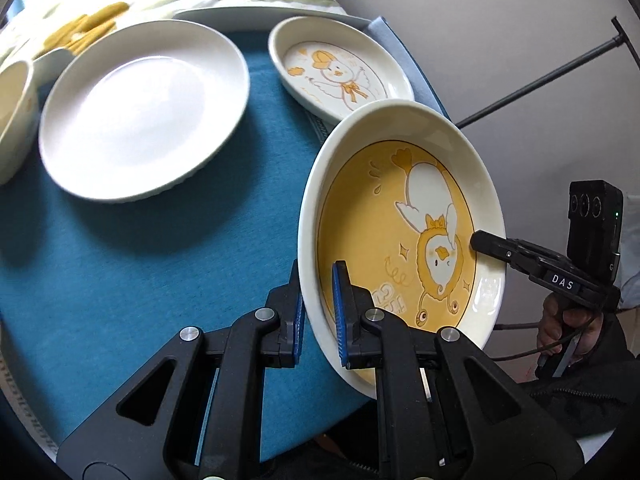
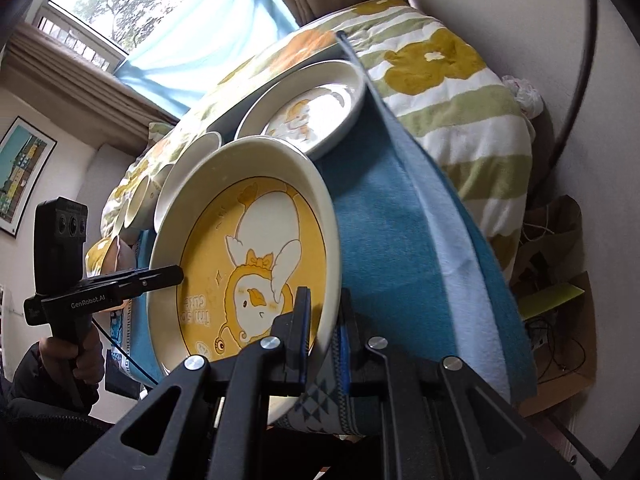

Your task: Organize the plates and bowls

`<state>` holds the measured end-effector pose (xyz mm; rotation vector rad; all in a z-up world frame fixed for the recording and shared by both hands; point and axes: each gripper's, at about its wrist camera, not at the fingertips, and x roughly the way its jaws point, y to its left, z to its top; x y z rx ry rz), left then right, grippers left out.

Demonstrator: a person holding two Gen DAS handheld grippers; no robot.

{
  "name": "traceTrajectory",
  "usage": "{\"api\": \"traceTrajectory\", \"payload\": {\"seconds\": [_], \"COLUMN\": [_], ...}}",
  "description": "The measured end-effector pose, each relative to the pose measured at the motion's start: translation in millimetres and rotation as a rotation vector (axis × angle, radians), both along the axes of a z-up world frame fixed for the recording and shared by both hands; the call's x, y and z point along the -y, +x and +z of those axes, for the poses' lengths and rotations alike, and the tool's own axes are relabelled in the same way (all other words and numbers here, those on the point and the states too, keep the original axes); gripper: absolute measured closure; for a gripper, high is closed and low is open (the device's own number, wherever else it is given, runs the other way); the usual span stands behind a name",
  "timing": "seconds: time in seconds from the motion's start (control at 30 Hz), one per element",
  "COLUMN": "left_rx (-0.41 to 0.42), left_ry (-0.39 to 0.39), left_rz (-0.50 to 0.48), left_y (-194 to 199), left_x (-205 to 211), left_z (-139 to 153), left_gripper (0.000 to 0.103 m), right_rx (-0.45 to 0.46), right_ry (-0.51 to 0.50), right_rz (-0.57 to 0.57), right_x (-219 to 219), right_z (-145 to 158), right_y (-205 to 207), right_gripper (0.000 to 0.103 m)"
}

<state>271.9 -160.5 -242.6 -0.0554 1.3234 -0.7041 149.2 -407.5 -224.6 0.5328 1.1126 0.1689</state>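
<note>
A yellow plate with a duck drawing (image 1: pixel 384 220) (image 2: pixel 240 240) hangs tilted above the blue cloth (image 1: pixel 120 260), held at two sides. My left gripper (image 1: pixel 319 280) is shut on its left rim, one blue pad inside and one outside. My right gripper (image 2: pixel 325 300) is shut on the opposite rim; in the left wrist view its black tip (image 1: pixel 480 242) rests on the plate's inner right edge. The left gripper (image 2: pixel 176 274) shows in the right wrist view, reaching over the rim. A plain white plate (image 1: pixel 148 108) and a cream duck plate (image 1: pixel 340 72) (image 2: pixel 308 116) lie on the cloth behind.
A cream bowl (image 1: pixel 12 120) sits at the cloth's far left. A white tray (image 1: pixel 260 14) lies behind the plates. A floral blanket (image 2: pixel 460 100) borders the cloth at the back and right. A person's hand (image 1: pixel 568 320) grips the right handle.
</note>
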Motion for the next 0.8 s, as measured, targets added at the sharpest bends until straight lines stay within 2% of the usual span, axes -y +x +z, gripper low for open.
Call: {"api": "traceTrajectory", "payload": {"seconds": [0.33, 0.6, 0.8], "left_rx": [0.014, -0.037, -0.068], "left_ry": [0.035, 0.049, 0.044], "left_rz": [0.196, 0.309, 0.345], "left_y": [-27, -47, -56], "left_x": [-128, -224, -268], "left_z": [13, -10, -36], "left_gripper": [0.092, 0.092, 0.092], "right_rx": [0.001, -0.024, -0.052], "right_ry": [-0.01, -0.015, -0.029], "right_rz": [0.23, 0.351, 0.385], "right_x": [-107, -188, -227], "right_z": [2, -17, -36], "right_y": [40, 56, 63], "right_gripper": [0.092, 0.092, 0.092]}}
